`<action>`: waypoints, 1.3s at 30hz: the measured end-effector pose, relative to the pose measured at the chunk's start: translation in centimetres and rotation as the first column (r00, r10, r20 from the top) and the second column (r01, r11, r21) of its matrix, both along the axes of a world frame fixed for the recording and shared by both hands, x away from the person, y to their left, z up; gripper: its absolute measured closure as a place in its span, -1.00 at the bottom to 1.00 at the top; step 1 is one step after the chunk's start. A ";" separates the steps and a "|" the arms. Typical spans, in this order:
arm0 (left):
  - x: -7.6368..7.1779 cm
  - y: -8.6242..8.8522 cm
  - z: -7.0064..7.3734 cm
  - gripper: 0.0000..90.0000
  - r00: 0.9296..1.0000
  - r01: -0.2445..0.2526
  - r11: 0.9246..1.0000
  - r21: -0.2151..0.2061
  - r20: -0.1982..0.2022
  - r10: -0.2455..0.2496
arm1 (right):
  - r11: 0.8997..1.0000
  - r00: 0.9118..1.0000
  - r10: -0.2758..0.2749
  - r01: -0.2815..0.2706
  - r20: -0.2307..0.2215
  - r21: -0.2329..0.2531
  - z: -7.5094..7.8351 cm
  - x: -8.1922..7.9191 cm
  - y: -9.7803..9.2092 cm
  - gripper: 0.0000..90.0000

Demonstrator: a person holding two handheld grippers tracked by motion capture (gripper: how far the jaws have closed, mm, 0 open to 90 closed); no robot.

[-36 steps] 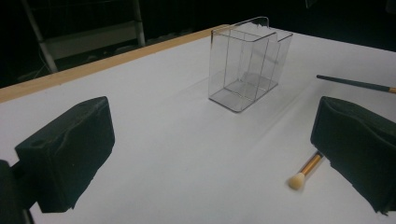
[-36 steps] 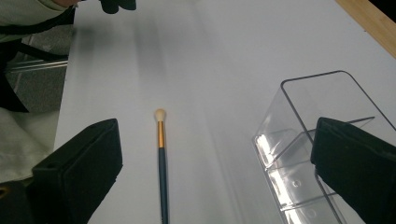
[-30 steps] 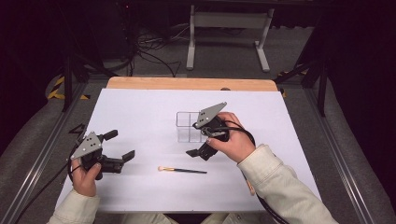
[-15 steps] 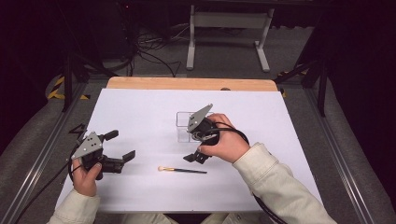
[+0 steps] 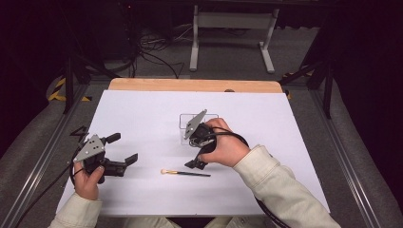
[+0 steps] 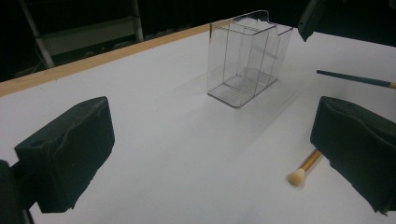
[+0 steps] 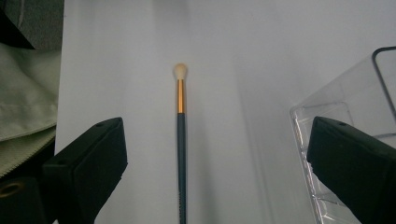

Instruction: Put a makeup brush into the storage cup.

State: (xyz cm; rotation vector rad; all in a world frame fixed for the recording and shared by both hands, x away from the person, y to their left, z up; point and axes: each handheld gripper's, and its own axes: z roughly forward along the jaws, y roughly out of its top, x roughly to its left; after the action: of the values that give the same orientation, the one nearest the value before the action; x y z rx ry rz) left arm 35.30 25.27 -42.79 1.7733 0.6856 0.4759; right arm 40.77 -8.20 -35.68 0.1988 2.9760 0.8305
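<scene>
A thin makeup brush [image 5: 185,173] with a cream tip, gold ferrule and dark handle lies flat on the white table [image 5: 285,142]. My right gripper [image 5: 192,154] hangs open just above it, jaws pointing down at it. In the right gripper view the brush [image 7: 181,140] runs lengthwise between the wide-apart jaws of the right gripper [image 7: 219,172], untouched. A clear plastic organizer box [image 5: 211,117] stands behind that gripper, partly hidden by it. My left gripper [image 5: 122,148] is open and empty at the left. Its own view shows the left gripper [image 6: 212,158], the brush tip [image 6: 297,177] and the box [image 6: 247,56].
The box [image 7: 327,109] stands close beside the right jaw. A pale sleeve [image 7: 23,93] lies at the left of the right gripper view. A thin dark stick [image 6: 355,78] shows farther off; I cannot tell what it is. A wooden strip [image 5: 190,85] edges the table's far side.
My right gripper has moved left and toward the near edge, from beside the box to over the brush. The left gripper and the brush have stayed in place.
</scene>
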 end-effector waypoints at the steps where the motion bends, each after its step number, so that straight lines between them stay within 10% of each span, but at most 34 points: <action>1: 0.0 0.0 0.0 -0.99 1.000 0.000 1.000 0.000 0.000 0.000 | 1.000 1.000 -0.006 0.006 -0.005 -0.016 -0.1 -0.1 0.1 -0.88; 39: 0.3 -0.3 -0.4 -0.99 0.999 0.021 1.000 0.004 -0.028 -0.021 | 0.976 0.994 -0.009 -0.015 -0.112 -0.216 -4.7 -0.6 3.6 -0.28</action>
State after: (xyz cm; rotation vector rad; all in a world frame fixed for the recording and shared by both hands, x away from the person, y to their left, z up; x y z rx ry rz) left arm 35.55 24.94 -43.16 1.7925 0.6855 0.4389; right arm 40.21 -4.64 -40.38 0.2393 3.1421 0.5041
